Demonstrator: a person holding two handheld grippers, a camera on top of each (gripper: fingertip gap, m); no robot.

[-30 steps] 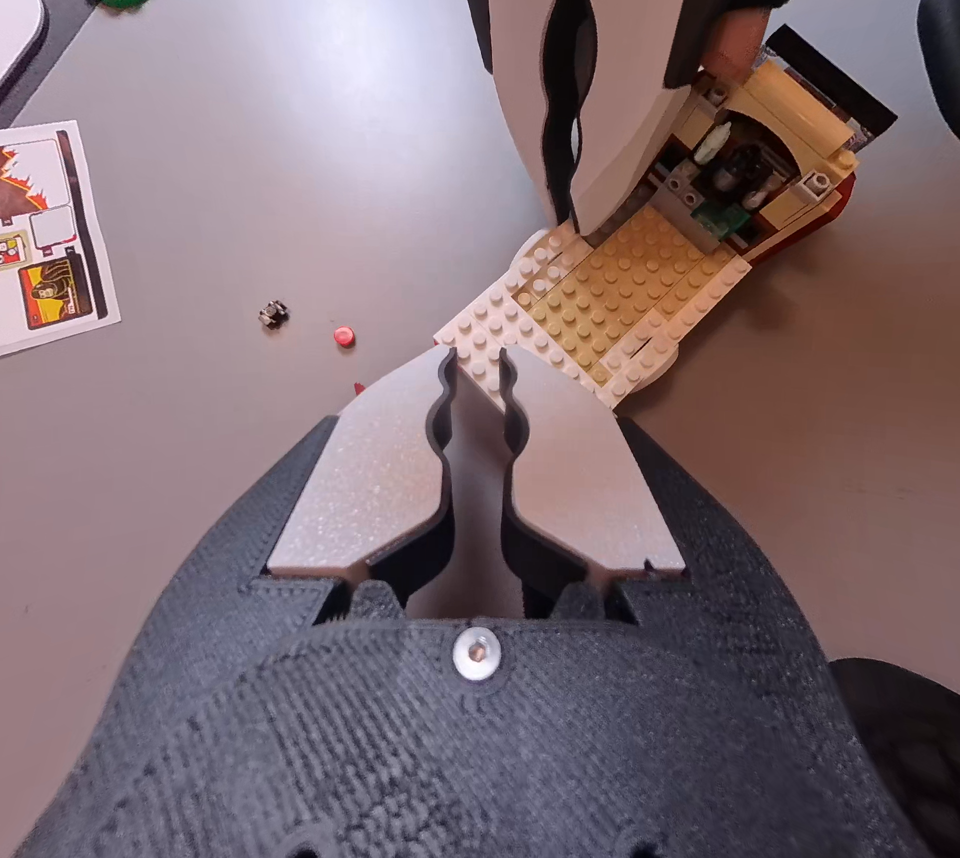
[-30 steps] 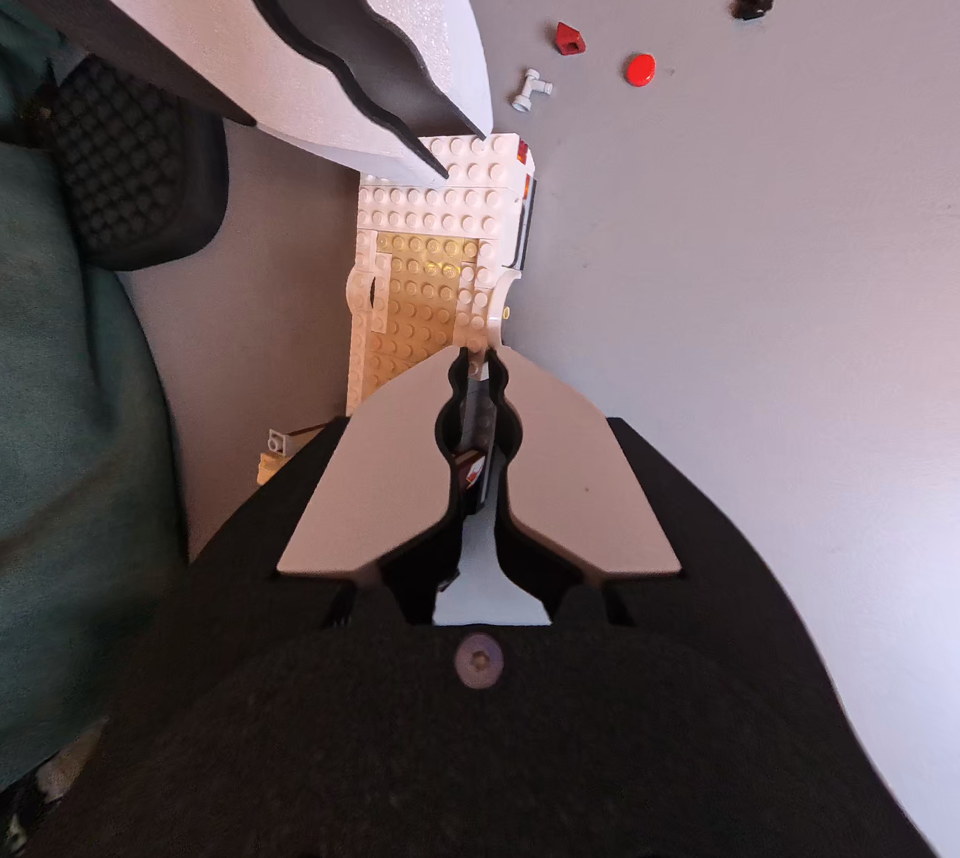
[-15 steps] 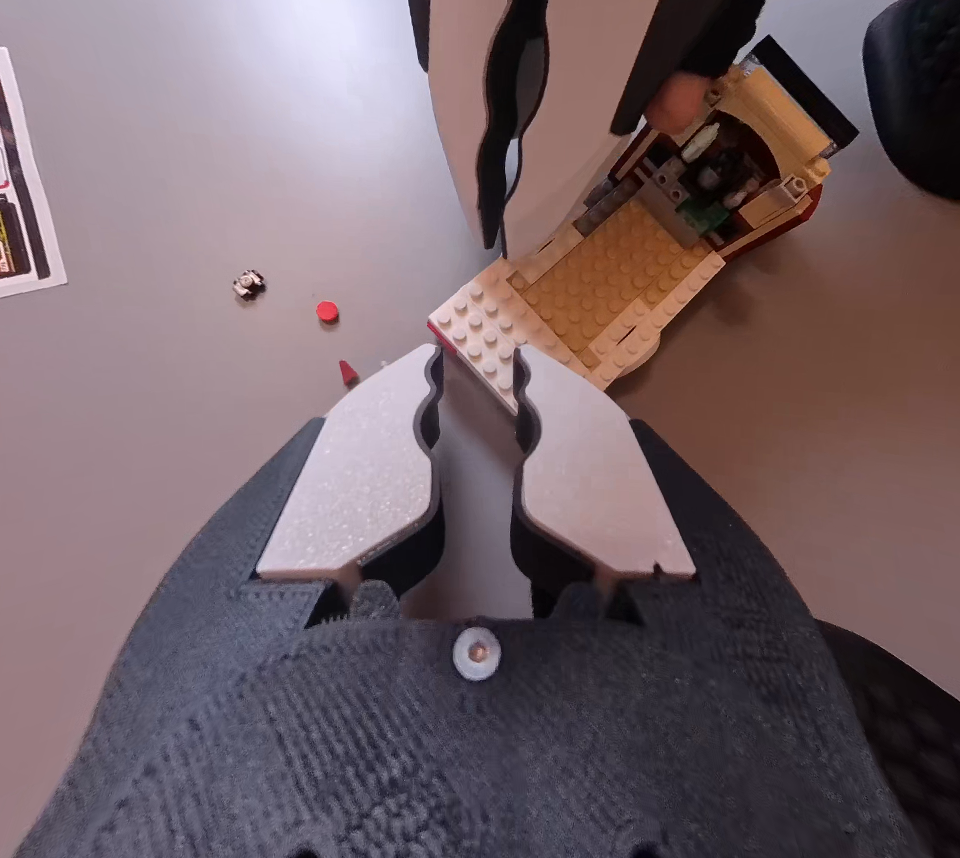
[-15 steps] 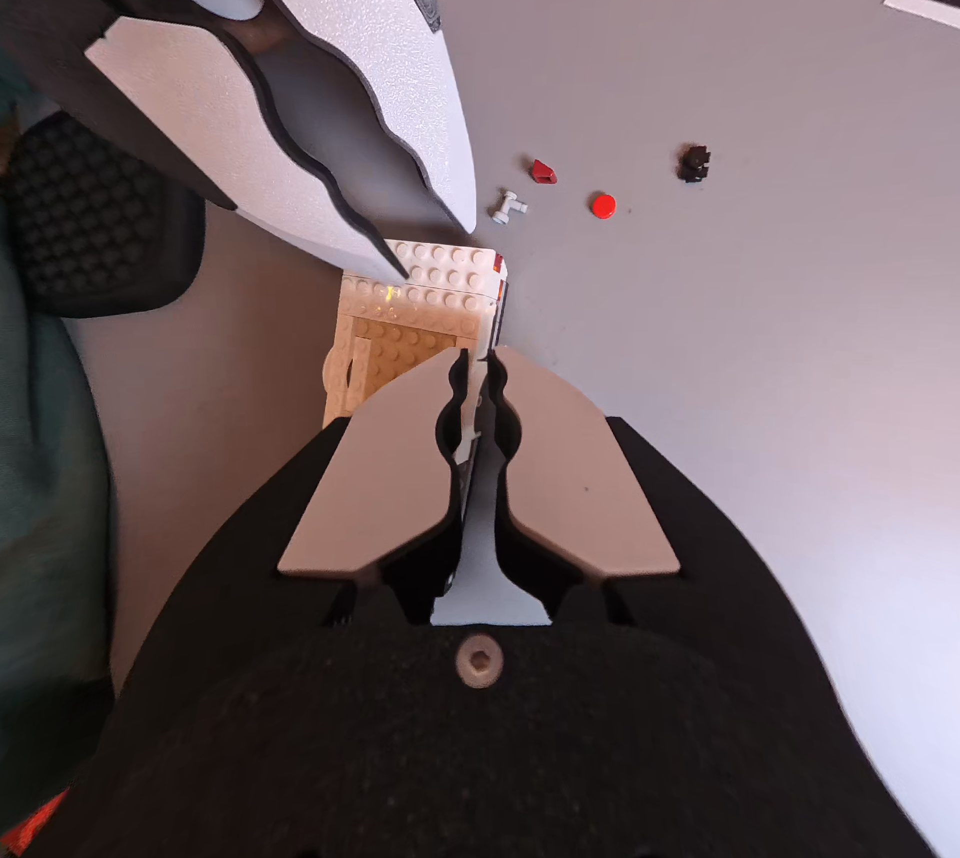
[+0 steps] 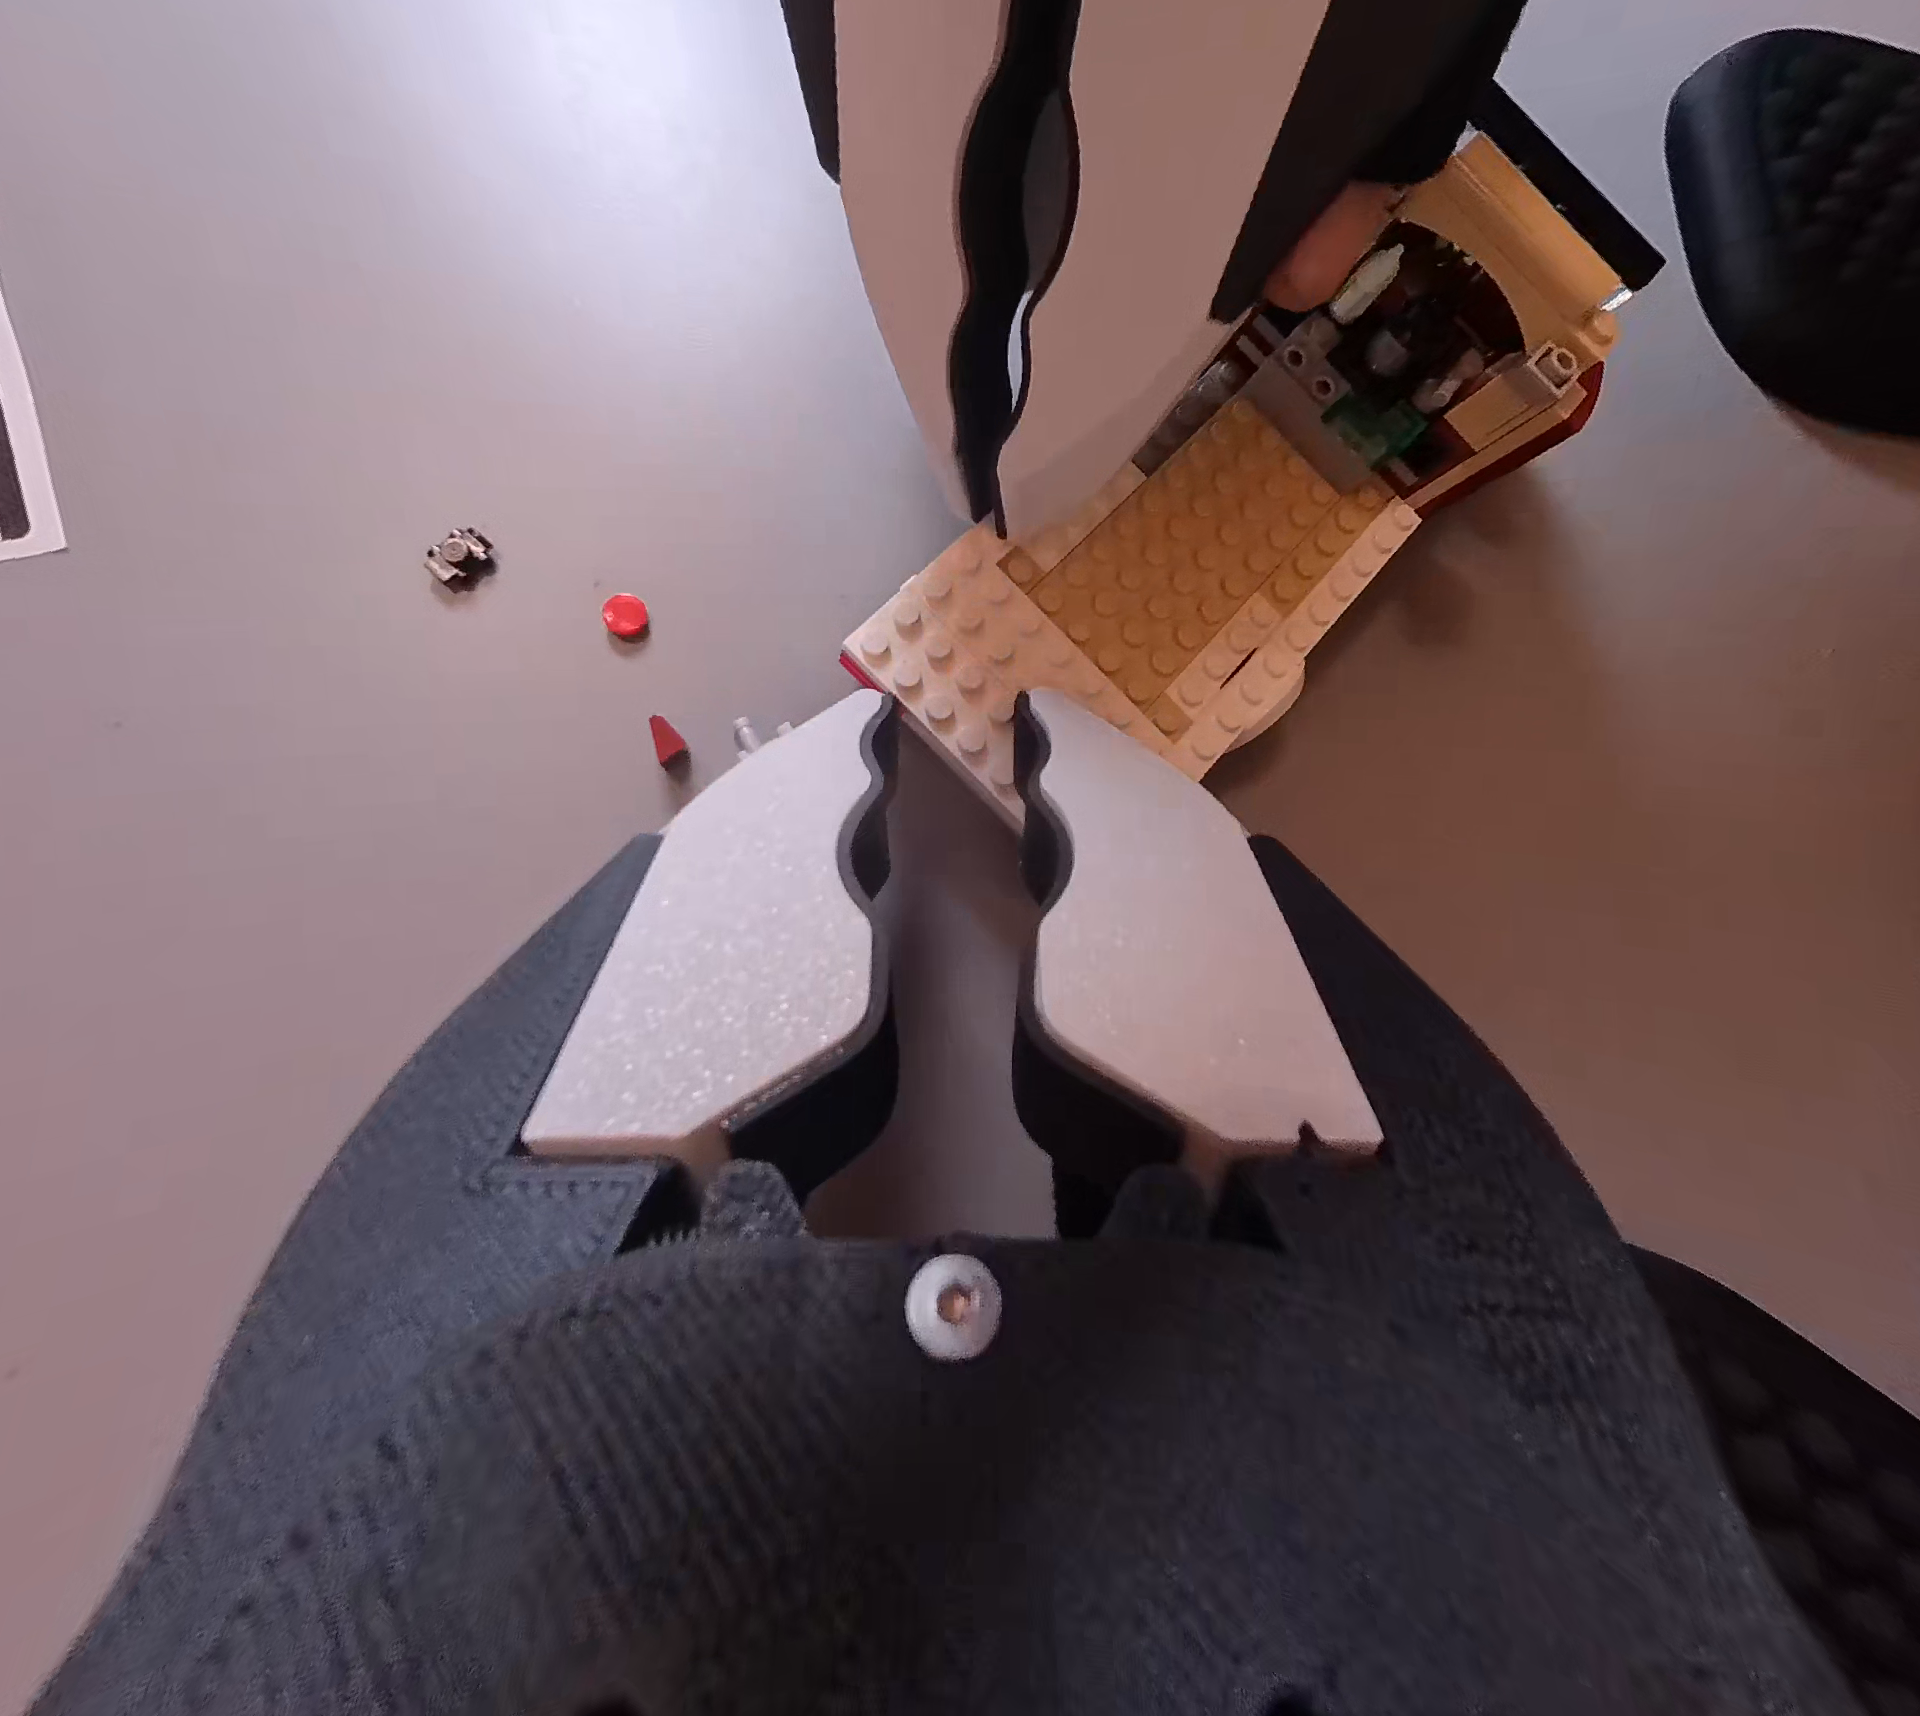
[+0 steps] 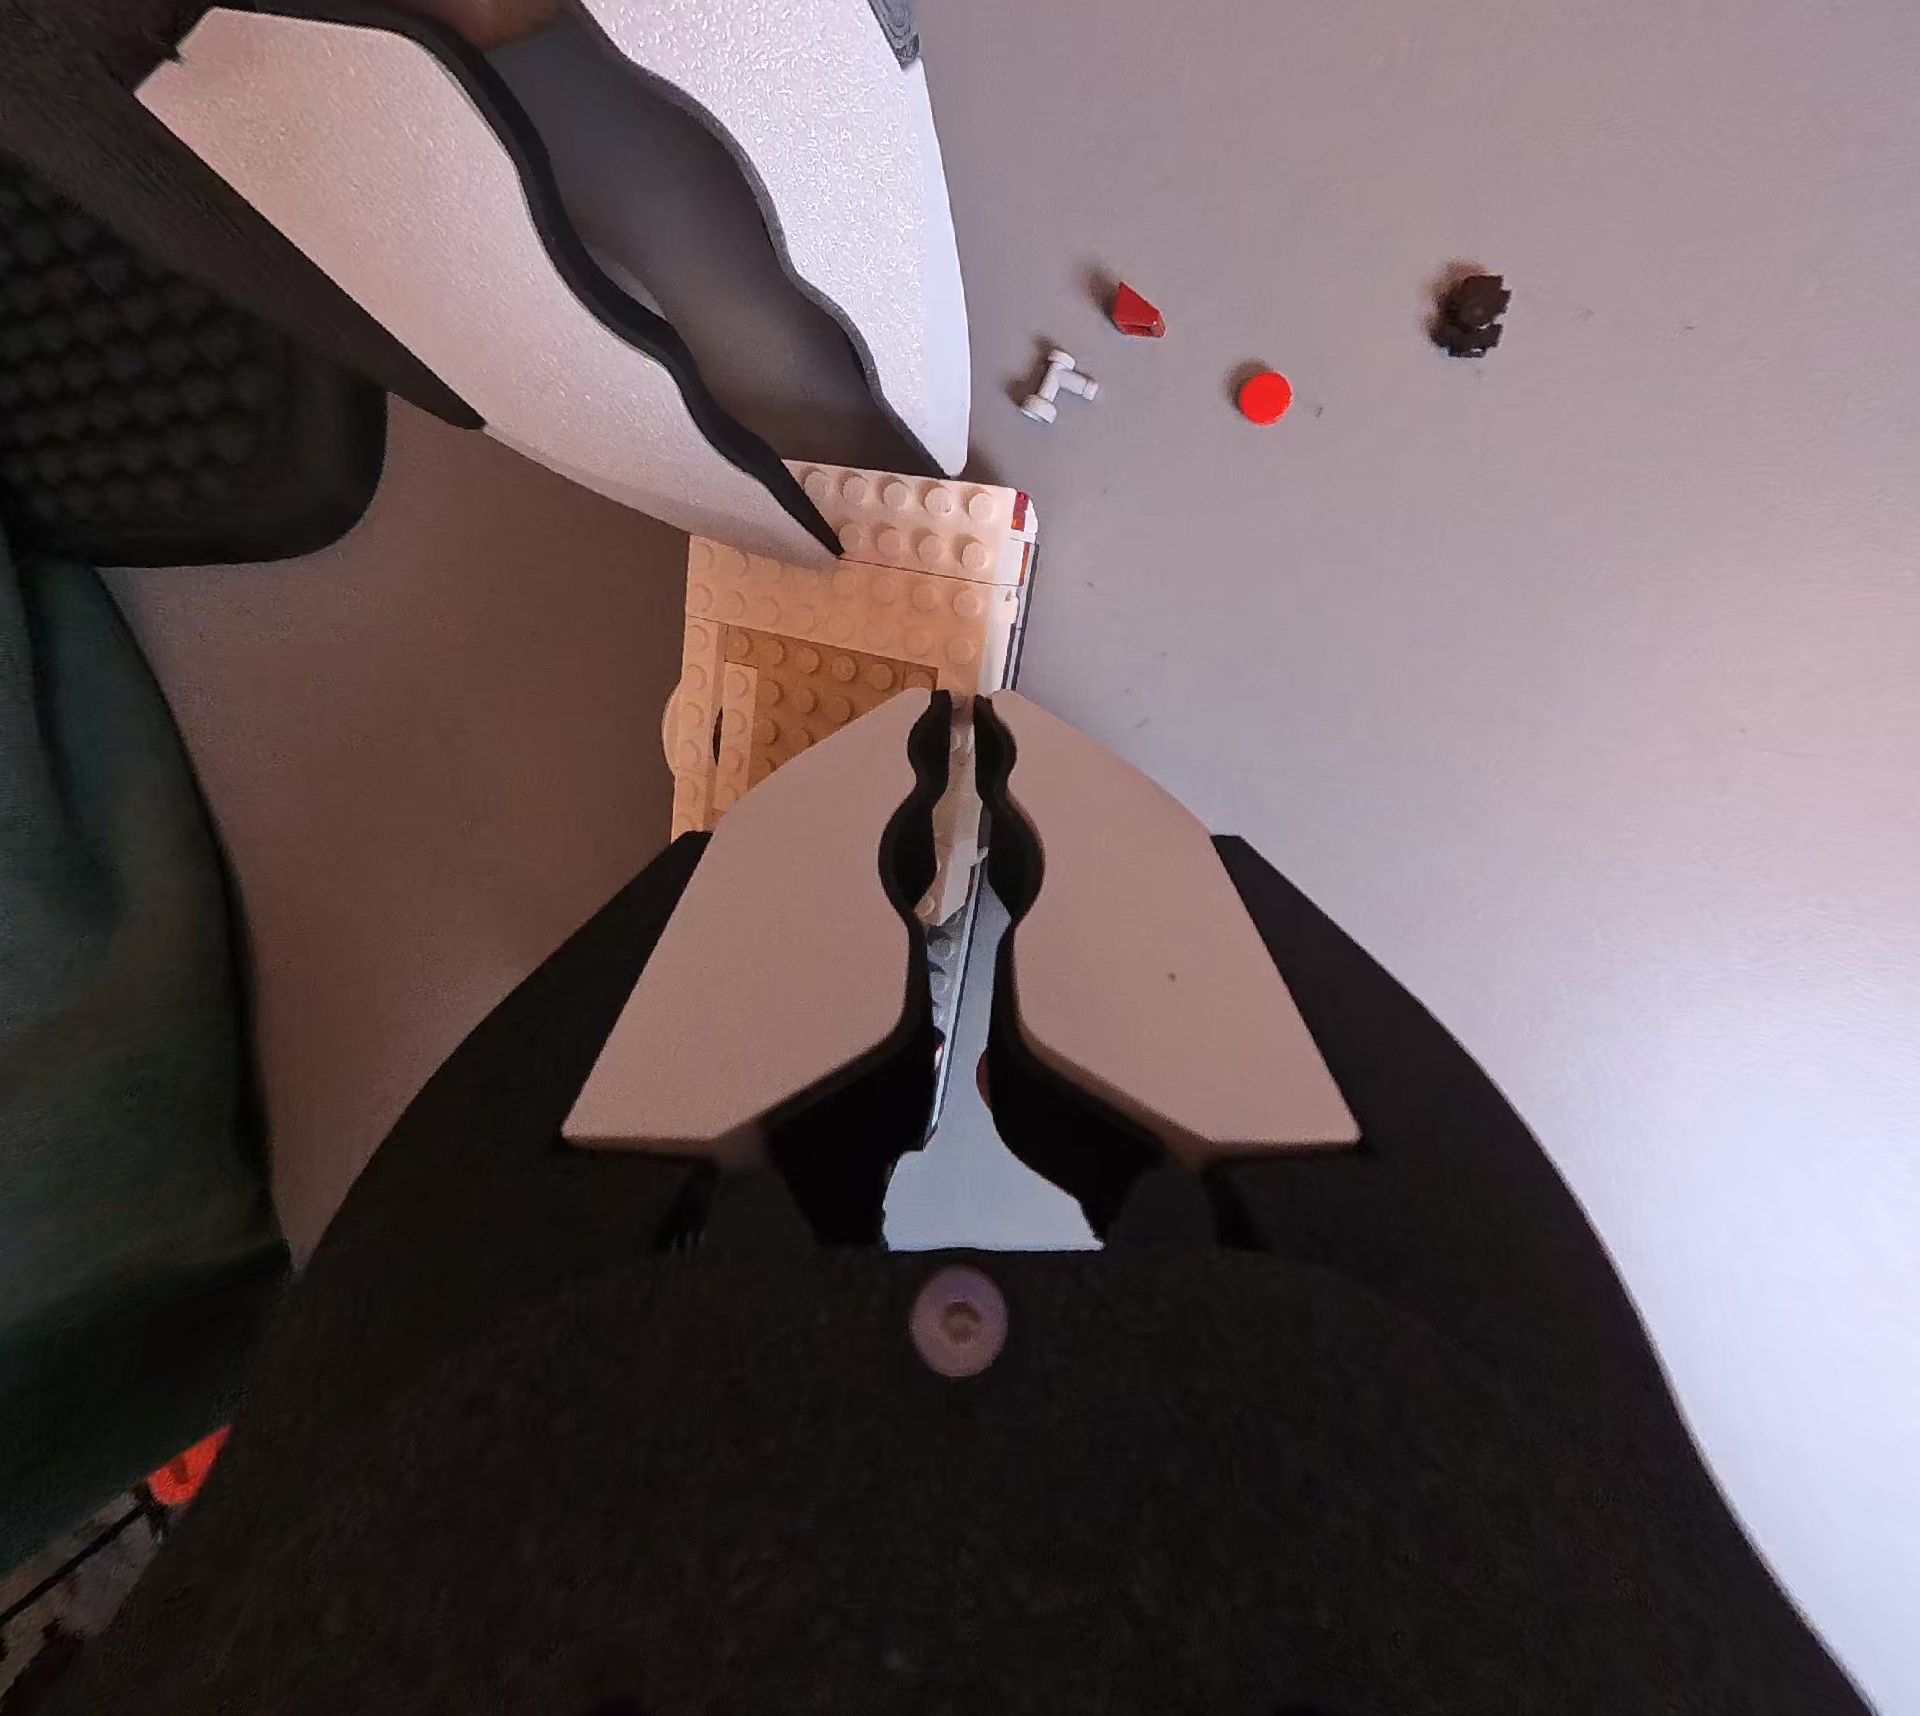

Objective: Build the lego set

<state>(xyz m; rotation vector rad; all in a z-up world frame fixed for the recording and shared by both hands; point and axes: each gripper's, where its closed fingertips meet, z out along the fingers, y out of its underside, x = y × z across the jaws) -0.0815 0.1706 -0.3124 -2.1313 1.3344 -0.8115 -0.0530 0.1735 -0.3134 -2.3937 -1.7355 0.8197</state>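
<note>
While the right gripper clamps the lego model's side wall to steady it, the left gripper straddles its near white corner, fingers apart, ready to close.

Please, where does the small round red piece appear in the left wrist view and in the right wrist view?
Left wrist view: the round red piece lies on the table, left of centre, between the dark small piece and the lego model.
Right wrist view: the round red piece is right of centre in the upper half, with the dark small piece to its upper right.
Shared landmark: the dark red slope piece beside it.
</note>
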